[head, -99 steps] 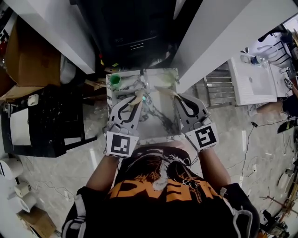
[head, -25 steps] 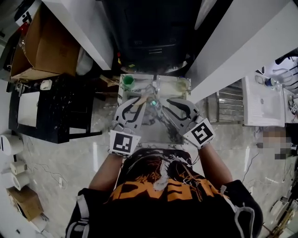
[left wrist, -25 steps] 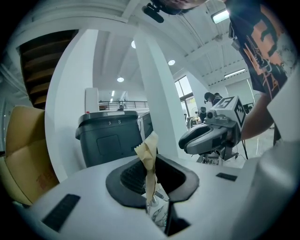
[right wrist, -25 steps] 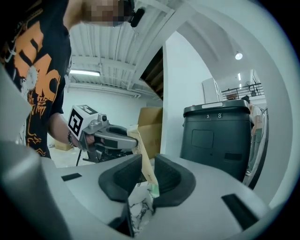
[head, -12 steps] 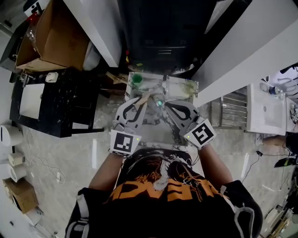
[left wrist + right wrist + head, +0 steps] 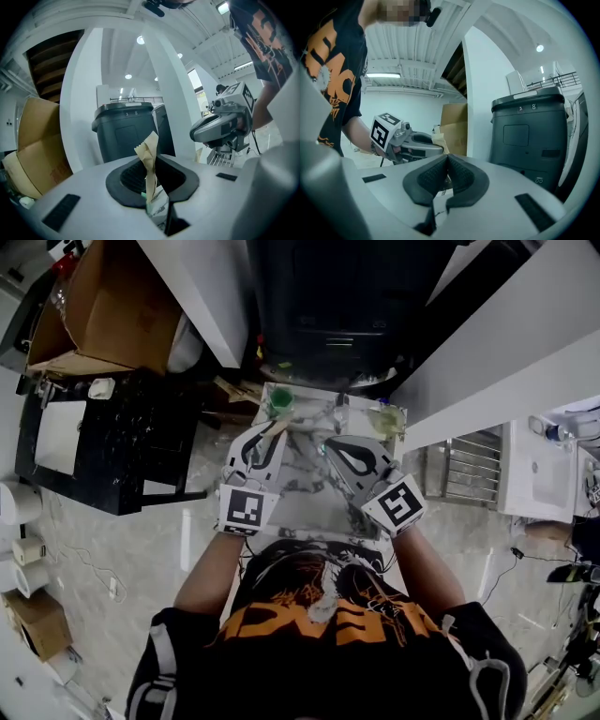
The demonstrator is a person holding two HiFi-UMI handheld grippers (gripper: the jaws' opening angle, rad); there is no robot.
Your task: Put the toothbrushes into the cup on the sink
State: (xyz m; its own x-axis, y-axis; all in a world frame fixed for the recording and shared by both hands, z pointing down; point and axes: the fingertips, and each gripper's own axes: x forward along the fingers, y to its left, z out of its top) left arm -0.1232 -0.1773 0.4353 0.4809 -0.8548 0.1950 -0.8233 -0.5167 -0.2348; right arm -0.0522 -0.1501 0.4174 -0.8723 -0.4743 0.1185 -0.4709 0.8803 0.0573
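A toothbrush in a crumpled brown paper wrapper (image 6: 149, 161) stands up between the pads of my left gripper (image 6: 151, 185), which is shut on it; a bit of green shows inside the paper. In the head view this left gripper (image 6: 269, 434) hangs over the marble sink's (image 6: 302, 504) left side, just below the green cup (image 6: 279, 401). My right gripper (image 6: 328, 448) is over the middle of the basin, and its pads (image 6: 457, 176) meet with nothing showing between them. A small teal spot (image 6: 323, 447) sits by its tips; I cannot tell what it is.
A faucet (image 6: 339, 405) stands at the back of the sink, with a pale cup (image 6: 388, 418) at the back right corner. A dark bin (image 6: 124, 133) is behind the sink. A black cabinet (image 6: 112, 451) and cardboard boxes (image 6: 89, 310) stand to the left, a white wall to the right.
My left gripper has drawn left and back toward the green cup, carrying the wrapped toothbrush. The right gripper's fingers have come together and it stays near the basin's middle.
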